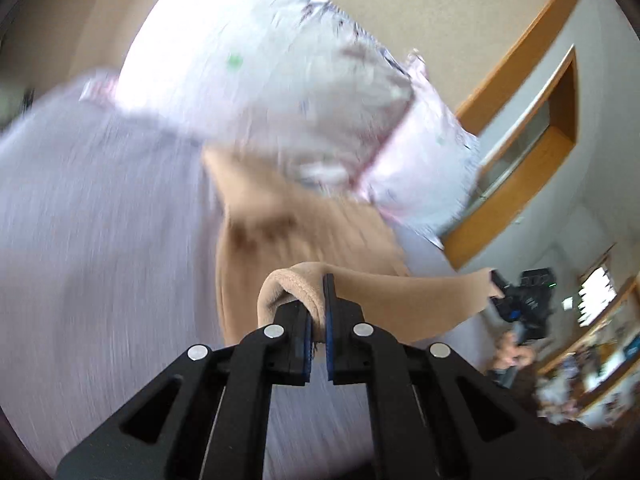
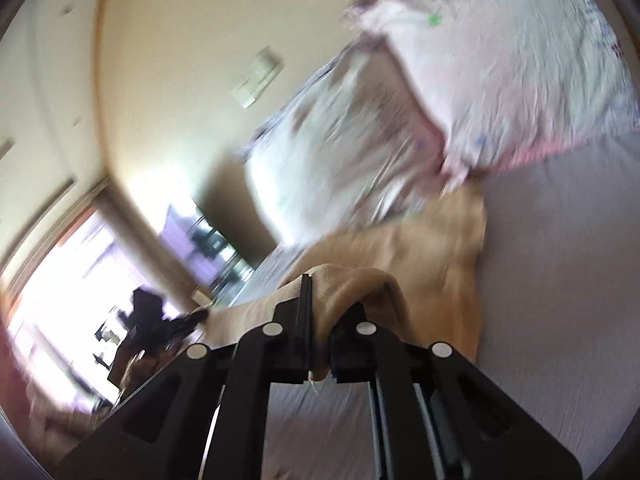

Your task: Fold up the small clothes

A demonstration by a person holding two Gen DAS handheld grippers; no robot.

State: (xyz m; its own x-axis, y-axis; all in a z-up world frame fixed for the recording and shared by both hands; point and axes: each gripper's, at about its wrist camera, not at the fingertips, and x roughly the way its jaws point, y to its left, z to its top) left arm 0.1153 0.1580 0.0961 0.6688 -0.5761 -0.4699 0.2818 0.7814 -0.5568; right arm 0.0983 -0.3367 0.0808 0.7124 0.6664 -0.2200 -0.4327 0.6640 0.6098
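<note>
Both pairs of fingers are clamped on the tan fleece garment [image 1: 304,248]: the left gripper [image 1: 318,320] pinches one rolled edge, the right gripper [image 2: 320,320] another. The soft cloth trails from them onto a pale lilac bedsheet [image 1: 88,220], its far end against white-and-pink patterned pillows [image 2: 500,72]. Beige walls [image 2: 180,60] rise behind.

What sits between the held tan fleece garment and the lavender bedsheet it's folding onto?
Nothing visible. Left gripper and right gripper both clamp the tan fleece garment; the lavender bedsheet is bare. The floral pillows overlap only its far edge.
</note>
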